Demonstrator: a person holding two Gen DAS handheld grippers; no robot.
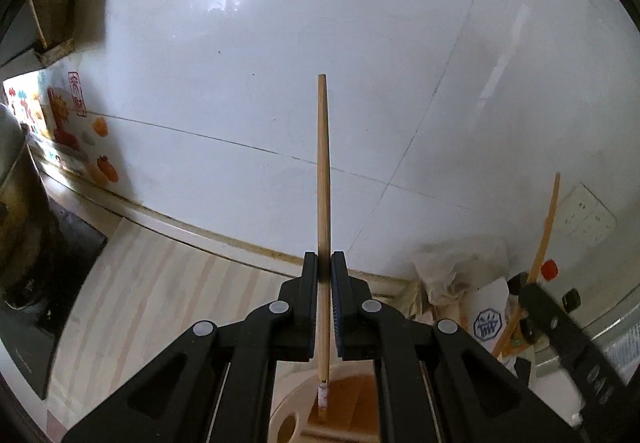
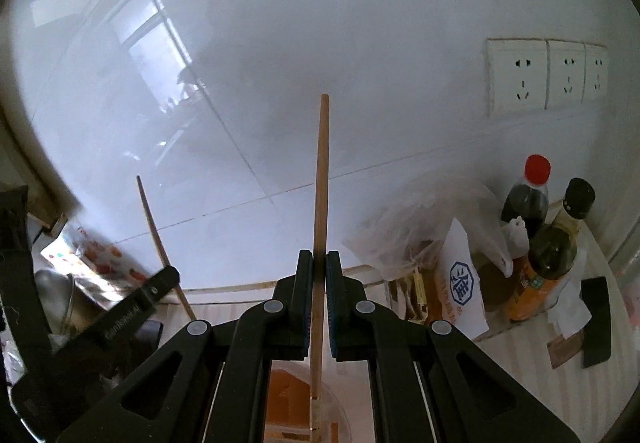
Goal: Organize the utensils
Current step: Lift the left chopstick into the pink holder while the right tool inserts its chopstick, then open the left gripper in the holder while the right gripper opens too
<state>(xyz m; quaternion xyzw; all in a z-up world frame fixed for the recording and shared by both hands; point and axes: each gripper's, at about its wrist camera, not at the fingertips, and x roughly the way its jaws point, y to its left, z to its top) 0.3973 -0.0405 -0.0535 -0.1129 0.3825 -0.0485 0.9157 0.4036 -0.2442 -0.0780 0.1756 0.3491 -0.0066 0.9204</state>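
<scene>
Fig. Two chopsticks, one per claw, both upright above a holder.

Left chopstick [image 1: 323,203]: wooden, held vertical w/ tip up; lower end, w/ a pale patterned band, dips toward the round beige utensil holder [image 1: 288,415] at the near edge of the left wrist view. Whether that end touches the holder's floor cannot be told. Left claw [image 1: 324,271]: jaws nearly closed, pinching the stick approx. mid-length.

Right chopstick [image 2: 321,203]: same pose, lower end over the same sort of orange-brown opening [image 2: 286,387] near the bottom of the right wrist view. Right claw [image 2: 319,269]: jaws nearly closed on the stick.

Each view also shows the other claw w/ its stick, off to the side, so the two work close together.

Progress (judged): both sticks are lifted and lined up w/ the holder, but not yet released; lowering and letting go are left. No other loose utensils are visible, so the remainder cannot be told.

Surroundings: striped bench [image 1: 160,283], white tiled wall [image 1: 280,43], wall sockets [image 2: 544,75], two sauce bottles [image 2: 528,199] far right, crumpled plastic bag [image 2: 420,227], metal pot [image 2: 60,295] at left.
</scene>
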